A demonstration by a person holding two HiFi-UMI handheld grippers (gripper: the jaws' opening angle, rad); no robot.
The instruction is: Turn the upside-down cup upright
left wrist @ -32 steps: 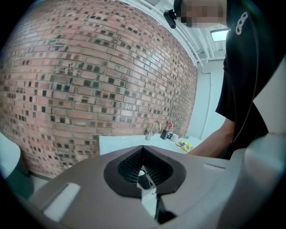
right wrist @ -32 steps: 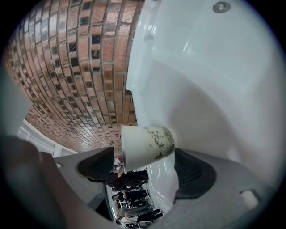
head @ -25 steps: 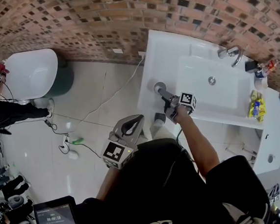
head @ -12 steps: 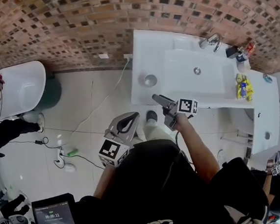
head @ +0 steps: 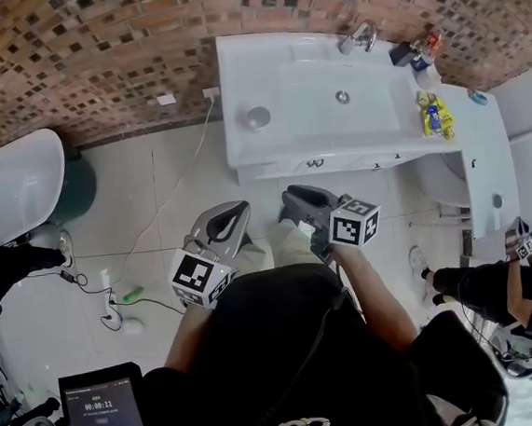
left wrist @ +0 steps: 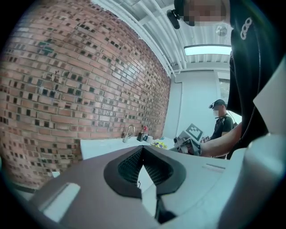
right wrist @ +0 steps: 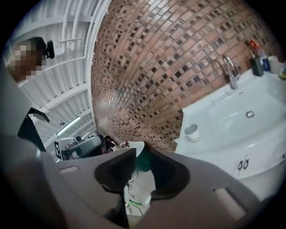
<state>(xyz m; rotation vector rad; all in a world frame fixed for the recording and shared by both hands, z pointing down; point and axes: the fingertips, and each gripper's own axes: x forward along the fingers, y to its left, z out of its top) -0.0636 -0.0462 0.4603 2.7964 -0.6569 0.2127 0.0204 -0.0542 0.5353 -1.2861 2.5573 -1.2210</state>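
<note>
Looked done: cup [head: 257, 117] stood upright near left end of counter [head: 234, 75]. right gripper [head: 293, 197] empty, jaws just narrowed; left gripper [head: 238, 210] closed, empty. Risk: careless re-reach could've toppled it.

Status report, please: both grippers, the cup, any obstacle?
Right gripper empty, jaws just been closing, off the counter. Left gripper shut, empty. Cup upright on the counter beside the basin. Nothing around it.

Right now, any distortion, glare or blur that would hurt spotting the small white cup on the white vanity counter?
Head view: heavy fisheye, brown brick wall bows; small white cup tiny but sharp on the white vanity counter. Right gripper view: dark round vignette, cup crisp. Left gripper view: ceiling strip light blown out; cup not discernible.
</note>
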